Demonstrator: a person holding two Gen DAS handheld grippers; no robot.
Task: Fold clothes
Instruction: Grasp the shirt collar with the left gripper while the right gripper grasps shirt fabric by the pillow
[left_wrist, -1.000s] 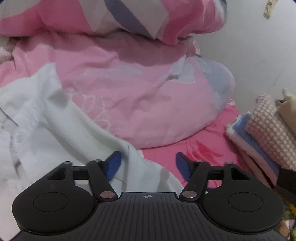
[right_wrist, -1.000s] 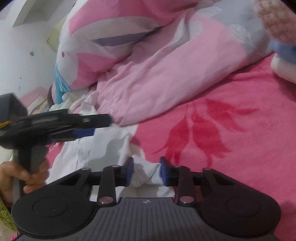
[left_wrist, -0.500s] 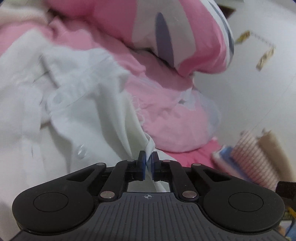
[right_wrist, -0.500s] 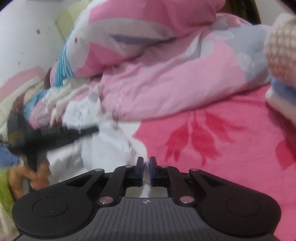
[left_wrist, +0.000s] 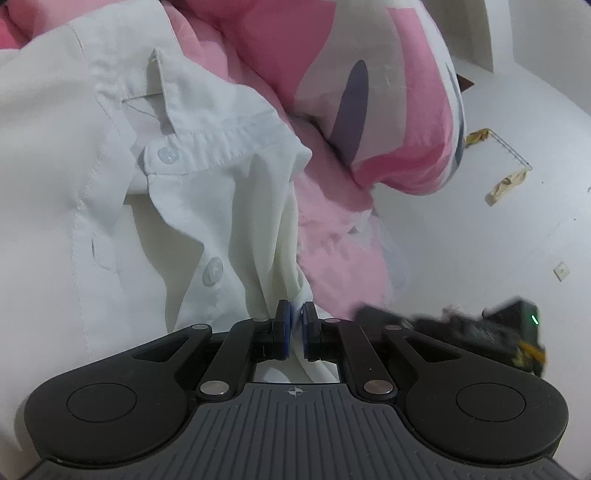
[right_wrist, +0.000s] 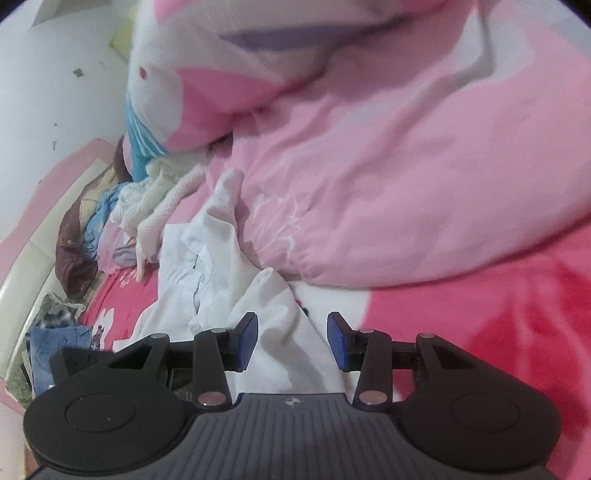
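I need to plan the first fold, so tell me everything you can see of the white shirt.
The white shirt is thin, woven-looking cloth with a stitched collar, a front placket and pale round buttons. It is unfolded and rumpled. The left gripper is shut on a bunched edge of it, so that part hangs in folds in front of the pink duvet. In the right wrist view the rest lies crumpled on the red blanket, against the duvet, with cloth between the right gripper's open fingers.
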